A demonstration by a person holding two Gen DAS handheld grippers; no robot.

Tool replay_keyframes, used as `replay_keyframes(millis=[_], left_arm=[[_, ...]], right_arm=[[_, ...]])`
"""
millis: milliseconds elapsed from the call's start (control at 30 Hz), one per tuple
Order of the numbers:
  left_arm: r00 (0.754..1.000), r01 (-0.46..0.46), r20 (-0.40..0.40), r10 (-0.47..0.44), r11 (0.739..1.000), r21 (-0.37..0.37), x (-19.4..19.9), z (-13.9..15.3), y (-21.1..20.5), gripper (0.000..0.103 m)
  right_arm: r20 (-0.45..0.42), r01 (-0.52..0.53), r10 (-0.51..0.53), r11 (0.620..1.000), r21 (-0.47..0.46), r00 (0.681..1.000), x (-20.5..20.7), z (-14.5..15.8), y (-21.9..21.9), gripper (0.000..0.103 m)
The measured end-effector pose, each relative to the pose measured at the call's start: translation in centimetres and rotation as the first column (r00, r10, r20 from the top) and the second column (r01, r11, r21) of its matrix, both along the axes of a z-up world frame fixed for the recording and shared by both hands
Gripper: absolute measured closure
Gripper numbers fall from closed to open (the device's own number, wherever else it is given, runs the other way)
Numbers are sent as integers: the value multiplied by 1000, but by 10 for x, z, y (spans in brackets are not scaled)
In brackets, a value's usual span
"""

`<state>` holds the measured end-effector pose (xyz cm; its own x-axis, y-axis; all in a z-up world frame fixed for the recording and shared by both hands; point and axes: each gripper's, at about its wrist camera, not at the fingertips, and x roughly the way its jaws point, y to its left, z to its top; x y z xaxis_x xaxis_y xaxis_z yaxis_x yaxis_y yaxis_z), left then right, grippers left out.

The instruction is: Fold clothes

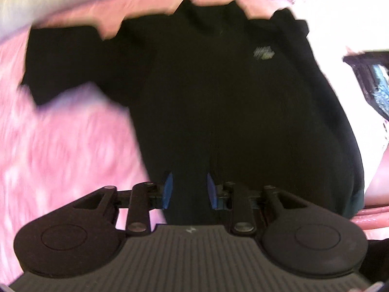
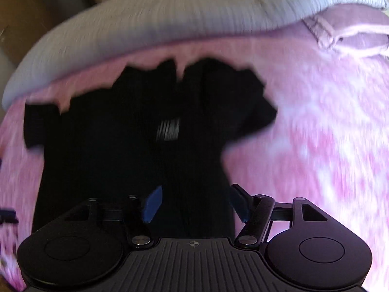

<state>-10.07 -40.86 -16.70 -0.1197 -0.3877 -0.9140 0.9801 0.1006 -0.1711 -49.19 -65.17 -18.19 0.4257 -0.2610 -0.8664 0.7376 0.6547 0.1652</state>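
Note:
A black T-shirt [image 1: 218, 97] lies spread on a pink patterned bedspread [image 1: 60, 146], collar at the far side, both sleeves out, and a small pale logo [image 1: 263, 53] on the chest. My left gripper [image 1: 189, 189] is open over the shirt's near hem, with dark cloth showing in the gap between its blue pads [image 1: 168, 189]. In the right wrist view the same shirt [image 2: 121, 158] has its right sleeve bunched up. My right gripper [image 2: 195, 204] is open wide over the hem near the shirt's right side edge. Both views are motion-blurred.
A white ribbed pillow or blanket [image 2: 145, 24] runs along the far edge of the bedspread [image 2: 316, 146]. A dark object [image 1: 372, 80] pokes in at the right edge of the left wrist view. Brown furniture [image 2: 29, 12] stands beyond the bed.

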Motion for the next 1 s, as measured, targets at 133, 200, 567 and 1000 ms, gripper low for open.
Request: replay_keyframes(millis=[133,200,567,1000], left_arm=[[999,40,14,-39,997,-62,-8,7,-43,69],[1000,28,12,-28,997,-73,-26,5,-62,69],[998,4,-56,-9,996,-85,-148,-2,-151,68],[981,188,-52,-189,982,-20,-198,-32,-223,68]], right_arm=[[92,110,-115,992,59,989,35,1,-81,36],[132,130,-147,983,133,980,53,-8,-115,35],[88,-31,-5,914,404,996,115,-63,-211,90],[237,176,-160,983,-48,958,-154,-16,-162,96]])
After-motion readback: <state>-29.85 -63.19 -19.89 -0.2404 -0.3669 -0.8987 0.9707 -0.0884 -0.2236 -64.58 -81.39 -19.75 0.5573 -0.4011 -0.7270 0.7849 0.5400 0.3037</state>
